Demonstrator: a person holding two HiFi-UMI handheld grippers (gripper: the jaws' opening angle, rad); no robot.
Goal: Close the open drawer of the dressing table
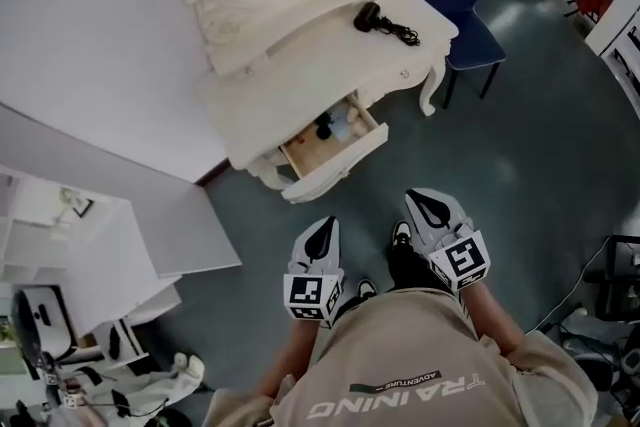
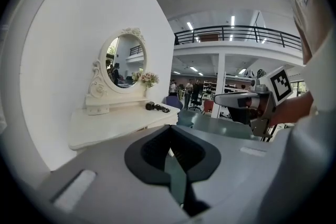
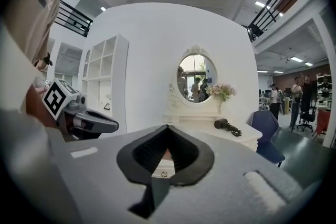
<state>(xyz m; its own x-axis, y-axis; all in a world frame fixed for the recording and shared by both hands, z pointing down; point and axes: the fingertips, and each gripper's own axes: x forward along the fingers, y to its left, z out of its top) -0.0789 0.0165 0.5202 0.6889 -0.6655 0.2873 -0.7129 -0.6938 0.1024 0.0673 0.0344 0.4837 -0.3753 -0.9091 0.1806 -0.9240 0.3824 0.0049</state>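
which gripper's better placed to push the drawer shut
The right gripper, probably: the drawer knob shows centred beyond its shut jaws, so it is aimed. The left gripper points past the table.

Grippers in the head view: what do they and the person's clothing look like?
The left gripper and right gripper are light grey tapered shells, each with a black teardrop-shaped recess at the jaws. Each carries a white cube with black square markers. No cables show. The person wears a beige top with pale lettering.
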